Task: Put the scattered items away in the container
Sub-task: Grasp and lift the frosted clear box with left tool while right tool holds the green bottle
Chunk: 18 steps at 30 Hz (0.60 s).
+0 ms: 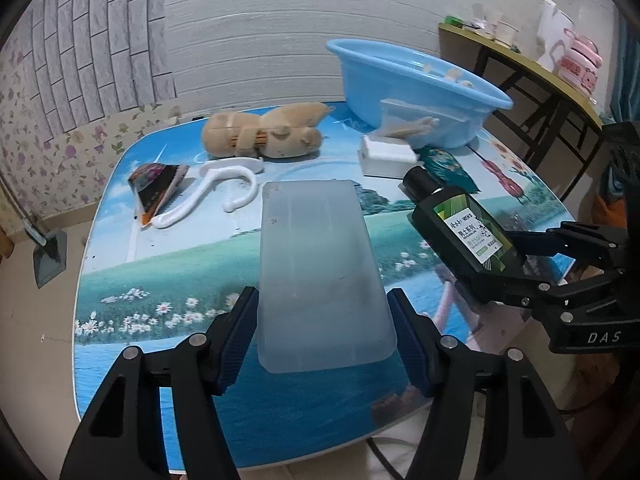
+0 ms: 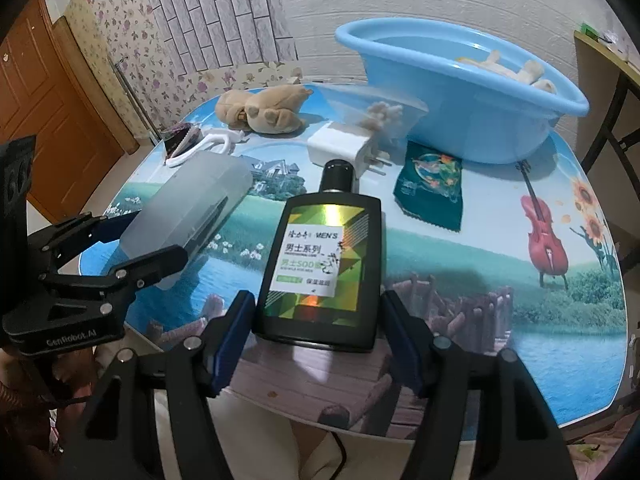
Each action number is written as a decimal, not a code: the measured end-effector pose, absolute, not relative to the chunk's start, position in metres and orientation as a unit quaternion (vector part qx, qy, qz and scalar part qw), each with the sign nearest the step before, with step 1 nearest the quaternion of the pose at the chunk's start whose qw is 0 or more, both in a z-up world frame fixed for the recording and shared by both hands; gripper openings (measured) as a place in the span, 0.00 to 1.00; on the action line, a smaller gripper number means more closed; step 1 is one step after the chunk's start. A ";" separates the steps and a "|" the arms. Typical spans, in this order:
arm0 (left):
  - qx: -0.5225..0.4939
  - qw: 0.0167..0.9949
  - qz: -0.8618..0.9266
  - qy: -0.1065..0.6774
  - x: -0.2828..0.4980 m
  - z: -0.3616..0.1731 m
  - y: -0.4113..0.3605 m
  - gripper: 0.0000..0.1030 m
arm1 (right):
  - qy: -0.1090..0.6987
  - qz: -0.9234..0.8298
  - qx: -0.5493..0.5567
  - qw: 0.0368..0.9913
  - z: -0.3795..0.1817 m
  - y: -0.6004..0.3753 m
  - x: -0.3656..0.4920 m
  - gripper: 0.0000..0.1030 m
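The left hand-held gripper (image 1: 322, 344) pinches a frosted plastic box (image 1: 320, 272). The right hand-held gripper (image 2: 316, 340) has its pads at the sides of a black bottle (image 2: 320, 268); contact unclear. The blue basin (image 2: 460, 80) stands at the surface's (image 2: 520, 320) far side.
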State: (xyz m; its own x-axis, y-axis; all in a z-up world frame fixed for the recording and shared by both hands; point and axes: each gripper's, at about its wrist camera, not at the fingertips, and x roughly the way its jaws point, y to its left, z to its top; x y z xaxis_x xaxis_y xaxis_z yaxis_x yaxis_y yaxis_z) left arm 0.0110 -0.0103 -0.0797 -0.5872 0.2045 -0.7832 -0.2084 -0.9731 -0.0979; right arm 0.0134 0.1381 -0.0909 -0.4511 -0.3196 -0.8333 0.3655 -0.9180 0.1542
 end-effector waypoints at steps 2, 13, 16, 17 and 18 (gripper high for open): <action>-0.438 0.121 0.891 0.000 0.013 -0.078 -0.008 0.63 | 0.020 -0.851 0.485 0.200 -0.091 0.144 0.015 0.62; -0.441 0.124 0.889 0.002 0.023 -0.071 -0.001 0.63 | 0.019 -0.855 0.485 0.184 -0.091 0.185 0.027 0.62; -0.442 0.122 0.888 0.003 0.024 -0.070 0.000 0.63 | 0.019 -0.856 0.484 0.184 -0.091 0.194 0.030 0.62; -0.445 0.121 0.887 0.006 0.023 -0.070 0.000 0.63 | 0.018 -0.855 0.484 0.184 -0.091 0.196 0.031 0.62; -0.447 0.119 0.887 0.007 0.023 -0.071 0.001 0.63 | 0.017 -0.855 0.485 0.182 -0.092 0.198 0.032 0.62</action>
